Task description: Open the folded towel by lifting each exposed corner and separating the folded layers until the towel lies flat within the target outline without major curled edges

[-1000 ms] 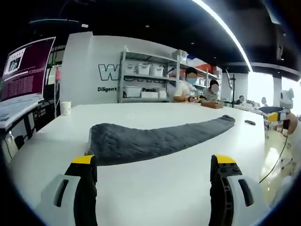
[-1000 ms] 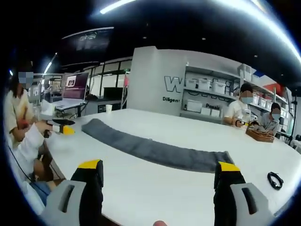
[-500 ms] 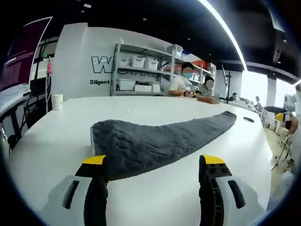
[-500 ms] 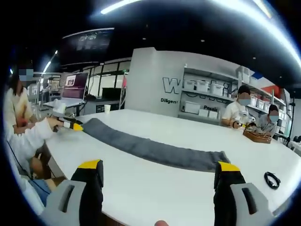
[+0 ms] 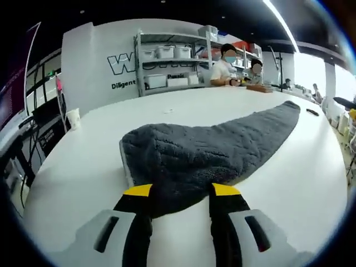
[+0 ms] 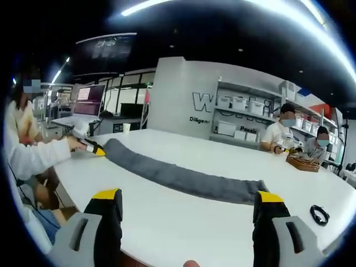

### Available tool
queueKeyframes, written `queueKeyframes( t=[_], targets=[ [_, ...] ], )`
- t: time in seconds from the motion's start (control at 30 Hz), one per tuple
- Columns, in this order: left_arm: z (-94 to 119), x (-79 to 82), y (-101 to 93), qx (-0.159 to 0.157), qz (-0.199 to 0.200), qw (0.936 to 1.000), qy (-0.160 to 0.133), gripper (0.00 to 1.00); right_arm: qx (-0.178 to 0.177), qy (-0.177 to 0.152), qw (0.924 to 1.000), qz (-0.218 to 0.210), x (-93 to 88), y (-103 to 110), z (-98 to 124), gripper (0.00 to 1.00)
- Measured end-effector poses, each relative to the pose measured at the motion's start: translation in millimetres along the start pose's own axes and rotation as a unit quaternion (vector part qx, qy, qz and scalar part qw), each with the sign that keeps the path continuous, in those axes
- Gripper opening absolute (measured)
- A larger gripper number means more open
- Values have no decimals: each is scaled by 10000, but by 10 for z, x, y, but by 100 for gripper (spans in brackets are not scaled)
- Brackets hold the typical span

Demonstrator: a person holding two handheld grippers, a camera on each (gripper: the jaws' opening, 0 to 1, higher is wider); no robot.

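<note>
Both claws low, jaws apart

Left claw [image 5: 181, 192] holds its yellow-tipped jaws narrowly parted; right claw [image 6: 188, 201] keeps its jaws spread wide. A white-sleeved arm [image 6: 34, 157] reaches out with the left claw.

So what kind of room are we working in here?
Probably a lab or workshop in an open office: a big white table holding the grey towel, metal shelving stacked with storage bins, and a wall monitor at the back.

Left gripper view sits close at the towel's [image 5: 211, 153] end; right gripper view (farther back) faces it lengthwise.
</note>
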State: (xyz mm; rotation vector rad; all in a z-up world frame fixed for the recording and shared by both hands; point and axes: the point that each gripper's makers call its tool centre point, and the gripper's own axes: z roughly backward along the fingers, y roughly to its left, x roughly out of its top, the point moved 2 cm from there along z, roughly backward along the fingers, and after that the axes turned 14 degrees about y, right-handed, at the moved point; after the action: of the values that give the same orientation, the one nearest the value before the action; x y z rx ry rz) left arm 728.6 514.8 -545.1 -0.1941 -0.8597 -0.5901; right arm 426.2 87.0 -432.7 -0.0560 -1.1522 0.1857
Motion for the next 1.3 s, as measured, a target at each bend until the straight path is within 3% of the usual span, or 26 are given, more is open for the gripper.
queueKeyframes(
  t=[0.27, 0.37, 0.7, 0.8, 1.07, 1.3],
  targets=[
    [-209, 187, 119, 109, -137, 9997, 176, 38, -41, 23, 10000, -10, -24, -35, 9, 99],
    [-420, 378, 232, 281, -287, 9986, 337, 39, -85, 48, 10000, -21, -42, -82, 19, 99],
    [-818, 676, 410, 306, -64, 9987, 405, 39, -134, 127, 9998, -23, -92, -130, 10, 99],
    [-940, 797, 458, 481, -383, 9975, 343, 39, -154, 148, 9998, -14, -99, -145, 1, 99],
    [-1300, 1123, 553, 743, -677, 9943, 346, 39, -182, 226, 9996, -60, -116, -220, -71, 99],
    [-1596, 1367, 649, 800, -426, 9950, 411, 39, -234, 328, 9991, -99, -127, -288, -116, 99]
  ],
)
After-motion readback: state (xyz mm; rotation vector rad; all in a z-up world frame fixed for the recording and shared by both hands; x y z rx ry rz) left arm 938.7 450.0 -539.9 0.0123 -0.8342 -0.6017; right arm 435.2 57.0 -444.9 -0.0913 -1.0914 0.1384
